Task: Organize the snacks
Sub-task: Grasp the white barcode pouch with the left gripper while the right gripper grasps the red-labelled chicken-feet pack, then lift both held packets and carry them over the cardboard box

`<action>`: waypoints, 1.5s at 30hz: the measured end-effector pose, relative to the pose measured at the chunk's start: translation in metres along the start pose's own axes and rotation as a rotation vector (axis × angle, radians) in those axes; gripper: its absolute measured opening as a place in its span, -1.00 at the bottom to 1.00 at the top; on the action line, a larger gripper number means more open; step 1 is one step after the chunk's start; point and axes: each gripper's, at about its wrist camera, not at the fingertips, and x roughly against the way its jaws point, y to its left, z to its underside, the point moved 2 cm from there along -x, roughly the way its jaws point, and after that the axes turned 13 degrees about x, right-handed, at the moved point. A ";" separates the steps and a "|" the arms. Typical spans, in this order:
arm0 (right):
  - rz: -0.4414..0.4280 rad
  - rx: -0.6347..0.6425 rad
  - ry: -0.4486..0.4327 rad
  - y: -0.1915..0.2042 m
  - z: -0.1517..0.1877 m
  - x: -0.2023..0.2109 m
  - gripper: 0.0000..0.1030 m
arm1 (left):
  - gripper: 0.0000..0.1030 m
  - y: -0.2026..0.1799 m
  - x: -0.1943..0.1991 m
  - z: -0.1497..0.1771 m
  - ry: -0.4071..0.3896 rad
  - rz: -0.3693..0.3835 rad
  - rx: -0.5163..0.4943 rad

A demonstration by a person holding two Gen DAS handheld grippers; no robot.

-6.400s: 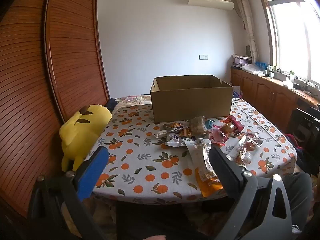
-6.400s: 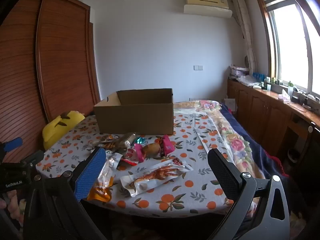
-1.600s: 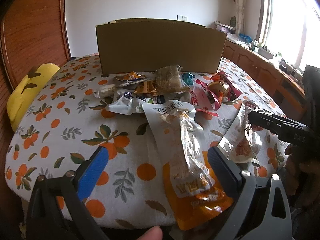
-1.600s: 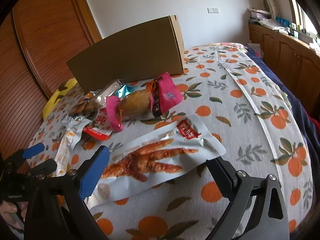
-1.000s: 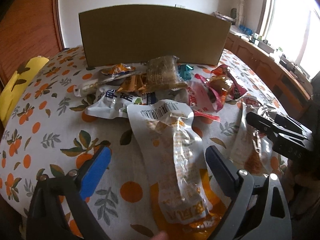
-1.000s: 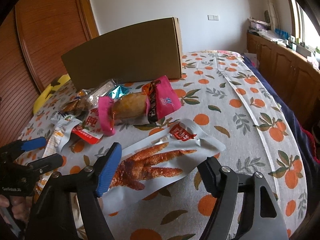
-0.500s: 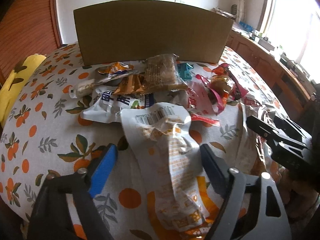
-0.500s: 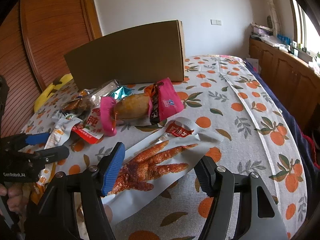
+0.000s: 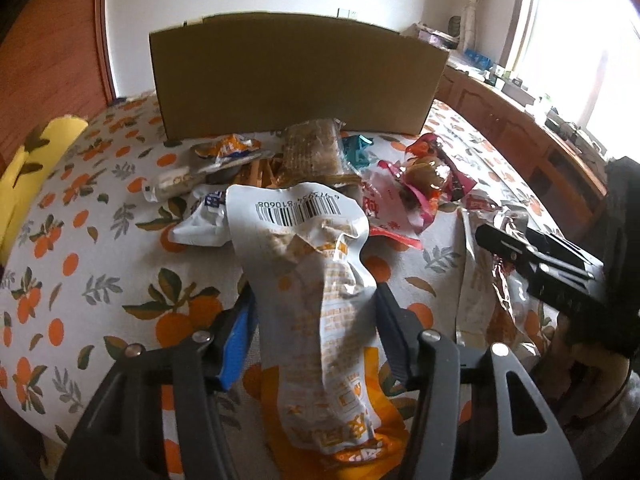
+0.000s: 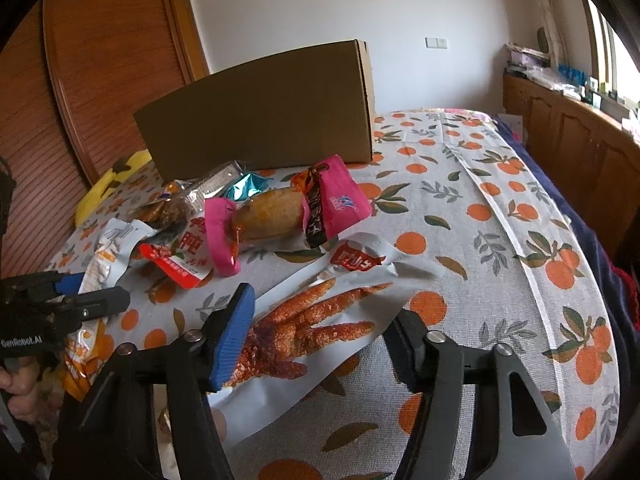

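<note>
My left gripper (image 9: 316, 312) is shut on a long white-and-orange snack pouch (image 9: 320, 292) with a barcode, its top end crumpled and lifted. My right gripper (image 10: 324, 320) is closing around a clear packet of chicken feet (image 10: 316, 328); both pads touch its buckled sides. Behind lies a heap of snacks (image 9: 312, 160), among them a pink-wrapped bun (image 10: 272, 212). An open cardboard box (image 9: 296, 76) stands at the back of the table; it also shows in the right wrist view (image 10: 260, 116). Each gripper shows in the other's view, the right one (image 9: 532, 256) and the left one (image 10: 68, 300).
The table has an orange-print cloth (image 10: 500, 216). A yellow plush toy (image 9: 24, 172) sits at the left edge. Wooden sliding doors (image 10: 112, 60) stand on the left, wooden cabinets (image 10: 580, 140) under the window on the right.
Both grippers moved down to the table and closed in. The left jaws squeezed the white-and-orange pouch, which crumpled upward. The right jaws narrowed onto the chicken feet packet, which buckled.
</note>
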 end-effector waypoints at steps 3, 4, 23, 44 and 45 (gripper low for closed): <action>-0.058 -0.051 -0.013 -0.009 0.001 0.002 -0.19 | 0.08 0.000 0.007 -0.001 -0.032 0.004 -0.010; -0.069 -0.057 -0.018 -0.011 0.000 0.004 -0.34 | 0.08 0.000 0.010 -0.001 -0.046 0.007 -0.012; -0.083 0.020 -0.079 0.011 -0.031 0.045 -0.76 | 0.06 0.002 0.041 -0.008 -0.173 0.083 -0.007; -0.003 0.156 -0.140 0.033 -0.069 0.075 -0.87 | 0.03 0.003 0.068 -0.022 -0.292 0.138 -0.018; -0.001 0.160 -0.142 0.033 -0.070 0.075 -0.87 | 0.03 0.003 0.070 -0.023 -0.299 0.137 -0.020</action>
